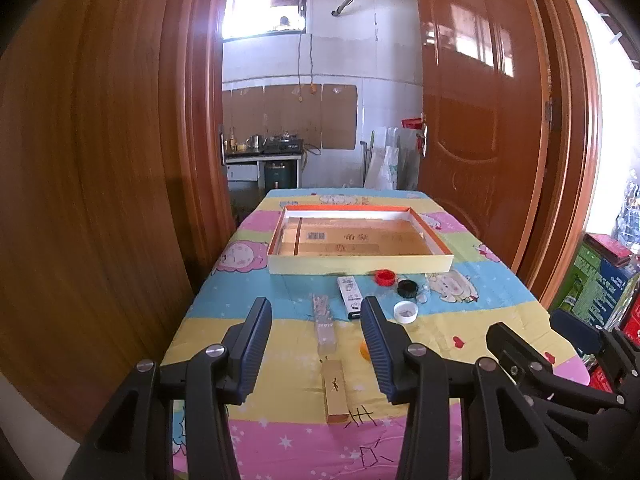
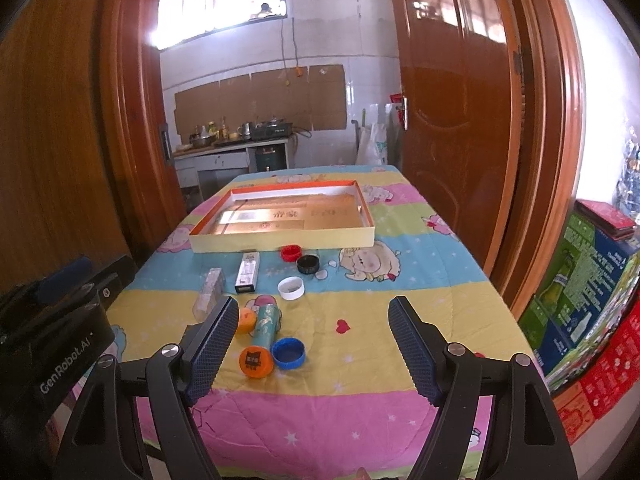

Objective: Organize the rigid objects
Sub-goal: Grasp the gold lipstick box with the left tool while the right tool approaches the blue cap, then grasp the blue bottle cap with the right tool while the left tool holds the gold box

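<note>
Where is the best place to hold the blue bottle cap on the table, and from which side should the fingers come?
Grip the blue cap across its rim, coming down from above. It lies flat with the open side up, so its ring wall offers two opposite faces. The orange-lidded tube lies close on its left, so probably set the fingers near and far.

Both grippers are black plastic with silver round screws at the joints. The left gripper [image 1: 316, 348] and right gripper [image 2: 314, 346] carry ribbed dark-blue pads [image 2: 212, 344]. White "GenRobot.AI" lettering marks the left gripper's housing.
</note>
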Motion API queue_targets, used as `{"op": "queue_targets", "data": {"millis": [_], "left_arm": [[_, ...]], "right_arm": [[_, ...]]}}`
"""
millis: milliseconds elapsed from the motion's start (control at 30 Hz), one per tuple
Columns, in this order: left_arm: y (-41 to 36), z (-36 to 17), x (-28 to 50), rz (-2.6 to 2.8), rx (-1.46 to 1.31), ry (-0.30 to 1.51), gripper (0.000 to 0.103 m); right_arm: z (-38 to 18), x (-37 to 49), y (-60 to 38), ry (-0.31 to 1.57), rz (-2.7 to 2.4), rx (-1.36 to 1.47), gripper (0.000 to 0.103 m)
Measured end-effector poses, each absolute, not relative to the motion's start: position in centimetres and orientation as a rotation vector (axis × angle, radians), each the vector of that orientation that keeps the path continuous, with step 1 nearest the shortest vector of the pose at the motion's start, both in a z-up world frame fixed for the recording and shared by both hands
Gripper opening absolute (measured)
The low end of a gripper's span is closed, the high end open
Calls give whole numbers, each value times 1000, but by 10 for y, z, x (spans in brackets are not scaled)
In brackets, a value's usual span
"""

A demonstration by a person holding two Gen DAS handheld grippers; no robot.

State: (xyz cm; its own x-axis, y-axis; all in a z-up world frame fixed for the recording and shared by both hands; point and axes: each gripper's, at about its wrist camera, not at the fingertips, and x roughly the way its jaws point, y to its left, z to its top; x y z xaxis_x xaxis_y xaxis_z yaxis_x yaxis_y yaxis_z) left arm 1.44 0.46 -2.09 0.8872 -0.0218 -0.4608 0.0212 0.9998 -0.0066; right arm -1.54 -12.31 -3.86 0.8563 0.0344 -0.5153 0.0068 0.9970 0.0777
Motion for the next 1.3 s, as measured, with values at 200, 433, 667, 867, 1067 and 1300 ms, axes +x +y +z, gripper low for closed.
{"op": "queue_targets", "data": {"millis": [200, 433, 667, 867, 1067, 1300], "left_arm": [[17, -42, 28, -50, -32, 546, 46], [23, -82, 47, -117, -65, 658, 46], [14, -100, 67, -135, -61, 723, 46], [8, -109, 77, -150, -53, 783, 46], [3, -114, 74, -121, -10, 802, 40], [24, -115, 72, -119, -93, 786, 18]], "right_arm": [[-63, -11, -135, 574, 34, 89, 79], [-99, -1, -147, 651, 60, 83, 79], [-120, 5, -148, 668, 103, 84, 79], [-121, 8, -151, 662, 122, 96, 79], [-126, 12, -149, 681, 145, 101, 79], [-129, 13, -142, 677, 161, 51, 79]]}}
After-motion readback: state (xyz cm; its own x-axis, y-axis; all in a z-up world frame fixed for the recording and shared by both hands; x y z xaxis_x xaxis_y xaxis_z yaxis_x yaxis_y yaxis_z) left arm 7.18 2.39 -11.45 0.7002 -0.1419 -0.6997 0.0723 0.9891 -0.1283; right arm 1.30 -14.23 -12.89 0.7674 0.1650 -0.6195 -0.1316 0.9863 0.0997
